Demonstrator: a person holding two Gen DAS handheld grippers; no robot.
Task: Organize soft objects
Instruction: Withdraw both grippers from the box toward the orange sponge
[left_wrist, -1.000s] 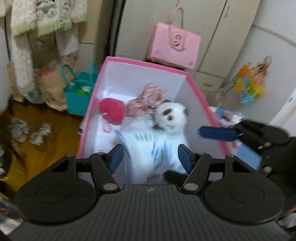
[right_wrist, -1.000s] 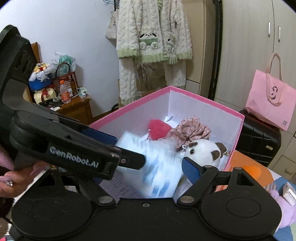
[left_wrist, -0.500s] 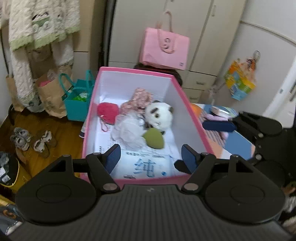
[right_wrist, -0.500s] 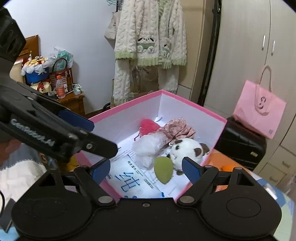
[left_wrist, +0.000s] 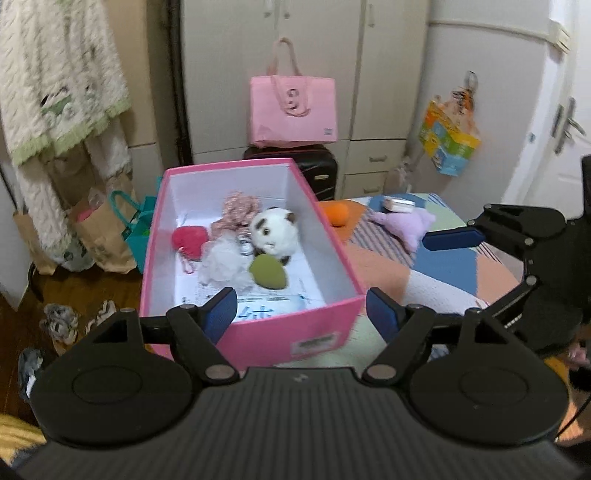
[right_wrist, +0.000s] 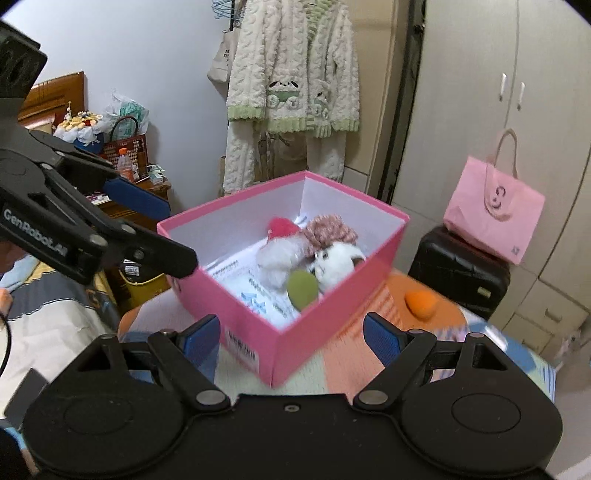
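A pink box (left_wrist: 258, 332) (right_wrist: 243, 325) stands on the bed. Inside lie a white panda plush (left_wrist: 271, 232) (right_wrist: 338, 260), a green sponge (left_wrist: 267, 271) (right_wrist: 302, 290), a white puff (left_wrist: 221, 260), a red puff (left_wrist: 189, 240), a floral scrunchie (left_wrist: 238, 208) and a white tissue pack (left_wrist: 269, 308). An orange sponge (left_wrist: 334, 214) (right_wrist: 419, 302) and a purple plush (left_wrist: 406, 227) lie on the bed beside the box. My left gripper (left_wrist: 303, 314) is open and empty above the box's near wall. My right gripper (right_wrist: 291, 334) is open and empty near the box's corner.
A pink tote (left_wrist: 293, 109) sits on a black suitcase (left_wrist: 317, 166) by the wardrobe. Bags (left_wrist: 107, 236) and slippers (left_wrist: 61, 321) are on the floor at left. A fluffy robe (right_wrist: 291, 92) hangs on the wall. A small tin (left_wrist: 397, 203) lies on the bedspread.
The tissue pack was falling between the grippers a second ago; it now lies in the box. Both grippers have pulled back and away from the box, still open.
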